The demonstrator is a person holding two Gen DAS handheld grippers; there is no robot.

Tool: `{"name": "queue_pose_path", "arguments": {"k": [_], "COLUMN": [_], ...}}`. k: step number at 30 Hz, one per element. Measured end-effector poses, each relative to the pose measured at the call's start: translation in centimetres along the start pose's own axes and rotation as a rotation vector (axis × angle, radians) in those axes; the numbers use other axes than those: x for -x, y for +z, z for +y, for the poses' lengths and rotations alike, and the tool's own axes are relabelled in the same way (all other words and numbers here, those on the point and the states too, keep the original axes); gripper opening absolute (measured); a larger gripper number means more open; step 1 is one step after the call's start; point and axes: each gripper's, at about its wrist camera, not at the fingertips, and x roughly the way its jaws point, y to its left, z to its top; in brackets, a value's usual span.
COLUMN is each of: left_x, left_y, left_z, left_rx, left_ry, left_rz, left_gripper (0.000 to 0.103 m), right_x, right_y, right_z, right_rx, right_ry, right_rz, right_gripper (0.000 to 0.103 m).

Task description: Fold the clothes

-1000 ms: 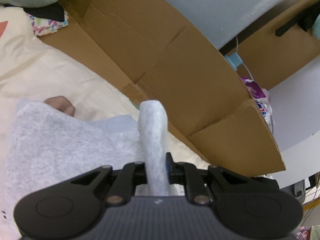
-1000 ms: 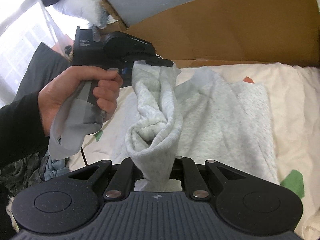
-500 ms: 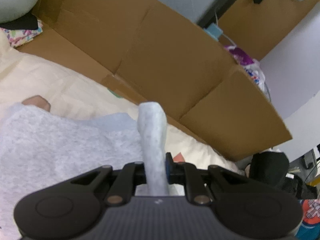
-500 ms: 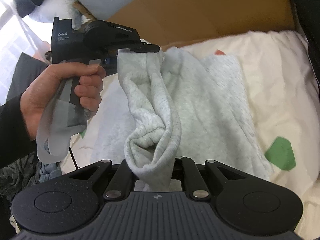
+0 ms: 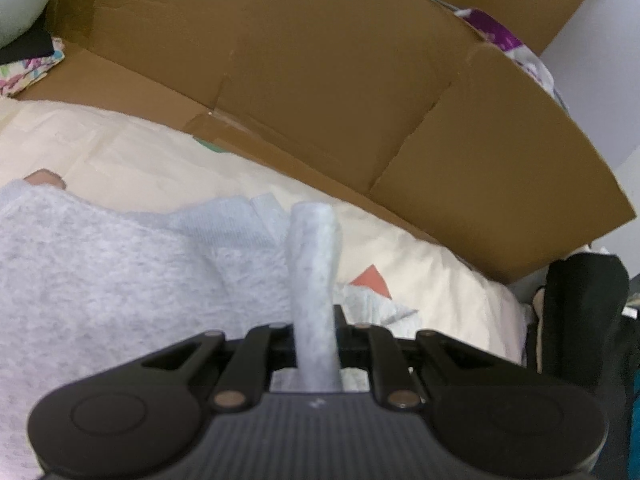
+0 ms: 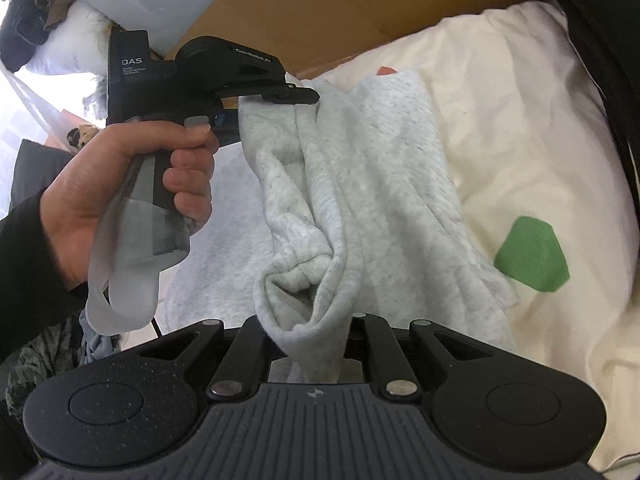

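A: What is nearest in the right wrist view?

B: The right hand-held gripper (image 6: 316,344), at six o'clock in the frame, clamped tight on a bunched fold of the grey sweatshirt (image 6: 384,184). The cloth rises out of its jaws toward twelve o'clock.

A: And the other one?

B: The left hand-held gripper (image 6: 298,96) sits at about ten o'clock in that view, held by the person's left hand (image 6: 132,184), a dark sleeve (image 6: 28,280) behind the wrist. It is pinched closed on the upper edge of the same garment, so the fold hangs between the two tools. In its own view a narrow roll of grey fabric stands up from between the jaws of that gripper (image 5: 316,340).

A: Where does the rest of the sweatshirt lie?

B: Spread on the cream bedsheet (image 6: 532,128), running from centre toward one o'clock. A green patch (image 6: 532,256) on the sheet shows at three o'clock, just beside the garment's edge.

A: Beyond that?

B: A brown cardboard wall (image 5: 320,72) stands along the far edge of the bed, filling the left wrist view from eleven to three o'clock.
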Motion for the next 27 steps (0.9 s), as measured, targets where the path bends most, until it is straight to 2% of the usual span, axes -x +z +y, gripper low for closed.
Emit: {"name": "queue_pose_path", "arguments": {"k": [4,6,9,11,13,16,18,23,27], "left_x": [0.1,0.3,0.4,0.5,0.6,1.1,1.1,-1.3,-1.4], "left_y": [0.0,-0.1,-0.1,0.0,0.1,0.1,0.2,0.3,0.5], "left_z": [-0.5,-0.9,-1.1,-1.1,-1.3,-1.6,-2.0,-2.2,-2.9], "left_rx": [0.002,-0.006,-0.007,-0.003,0.0,0.007,-0.002,0.012,-0.024], "left_ry": [0.016,0.026,0.034,0.036,0.038,0.039,0.044,0.062,0.053], "left_rz": [-0.008,-0.013,-0.02,-0.024,-0.03,-0.054,-0.059,-0.002,0.005], "left_gripper": [0.01,0.01,0.01,0.01,0.01,0.01,0.01,0.011,0.011], "right_x": [-0.1,0.2,1.5,2.3,3.0,2.7,2.5,1.8,1.7], "right_y": [0.1,0.1,0.1,0.3,0.4,0.5,0.5,0.1,-0.1], "right_z": [-0.6,-0.9,-1.0,-1.3,-1.5,-1.8,-2.2,-3.6,-4.4], "right_rx": [0.004,-0.023,-0.02,-0.032,-0.043,-0.046,-0.065,-0.1,-0.122], "right_ry": [0.002,0.002,-0.003,0.026,0.05,0.047,0.051,0.021,0.012], "right_rz": [0.001,0.015,-0.011,-0.036,-0.056,-0.059,-0.06,-0.032,-0.028], "right_gripper": [0.008,0.012,0.02,0.02,0.02,0.01,0.009,0.008,0.008]}}
